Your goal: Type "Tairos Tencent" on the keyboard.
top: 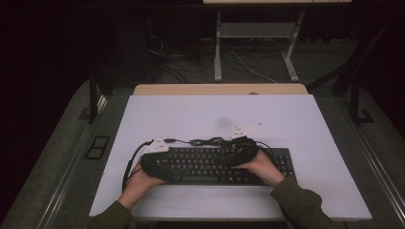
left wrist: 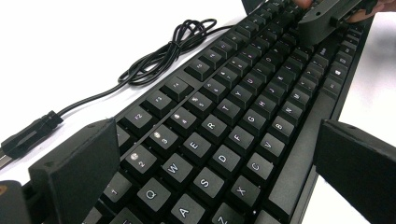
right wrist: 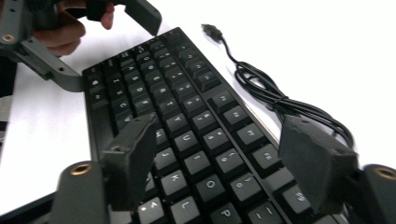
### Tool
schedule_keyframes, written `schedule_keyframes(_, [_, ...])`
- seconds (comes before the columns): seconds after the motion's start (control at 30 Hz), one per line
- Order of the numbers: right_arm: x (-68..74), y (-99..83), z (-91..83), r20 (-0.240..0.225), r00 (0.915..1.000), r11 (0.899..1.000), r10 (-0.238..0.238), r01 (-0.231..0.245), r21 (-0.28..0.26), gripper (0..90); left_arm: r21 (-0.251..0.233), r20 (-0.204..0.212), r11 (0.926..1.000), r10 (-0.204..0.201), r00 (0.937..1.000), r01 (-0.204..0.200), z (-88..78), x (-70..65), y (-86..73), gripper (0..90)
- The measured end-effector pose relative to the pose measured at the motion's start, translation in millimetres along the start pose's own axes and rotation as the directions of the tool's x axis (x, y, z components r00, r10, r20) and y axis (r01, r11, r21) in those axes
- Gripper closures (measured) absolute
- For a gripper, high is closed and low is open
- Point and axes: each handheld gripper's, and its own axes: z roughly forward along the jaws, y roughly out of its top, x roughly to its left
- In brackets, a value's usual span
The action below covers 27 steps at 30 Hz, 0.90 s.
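white table, dark room, and we have a black keyboard in front of us.

we see the keyboard (top: 224,164) lying flat on the white table (top: 191,114), close to our edge, and it looks straight. its cable (top: 205,141) lies in a loose bundle on the table just behind it, with the plug (left wrist: 28,137) free and not stuck into anything. our left gripper (left wrist: 219,172) is over the left end of the keys, its jaws spread wide with nothing between them. our right gripper (right wrist: 224,168) is over the right end, jaws also apart, pinching nothing; the keys sit under the gap. we think the keyboard is already set down where it should be. what is left, we guess, is to lift both grippers away, or maybe to tidy the cable.
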Motion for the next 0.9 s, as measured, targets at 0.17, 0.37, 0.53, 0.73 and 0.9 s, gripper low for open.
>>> schedule_keyframes(0.17, [-2.1, -1.8, -2.1, 0.010, 0.9999, 1.000, 0.008, -0.008, -0.016, 22.6, -0.011, -0.002, 0.9999, 0.007, 1.0000, -0.007, 0.2, -0.4, 1.3, 3.2])
schedule_keyframes(0.37, [-2.7, -1.6, -3.7, 0.020, 0.9997, 1.000, 0.016, -0.016, -0.021, 20.1, -0.010, 0.004, 0.9998, 0.016, 0.9999, -0.016, 3.4, -0.7, 4.2, 7.6])
schedule_keyframes(0.53, [-3.2, -2.6, -3.6, 0.028, 0.9995, 1.000, 0.014, -0.014, -0.024, 19.2, -0.025, 0.012, 0.9995, 0.019, 0.9997, -0.019, 5.1, 1.0, 7.4, 14.7])
schedule_keyframes(0.73, [-3.7, -2.9, -4.6, 0.036, 0.9992, 0.999, 0.016, -0.015, -0.031, 18.9, -0.033, 0.022, 0.9993, 0.016, 0.9996, -0.015, 7.4, 3.7, 11.5, 24.1])
schedule_keyframes(0.9, [-4.0, -2.7, -5.3, 0.038, 0.9991, 0.999, 0.018, -0.017, -0.030, 18.8, -0.027, 0.038, 0.9995, 0.019, 0.9991, -0.018, 12.6, 5.6, 14.1, 38.0])
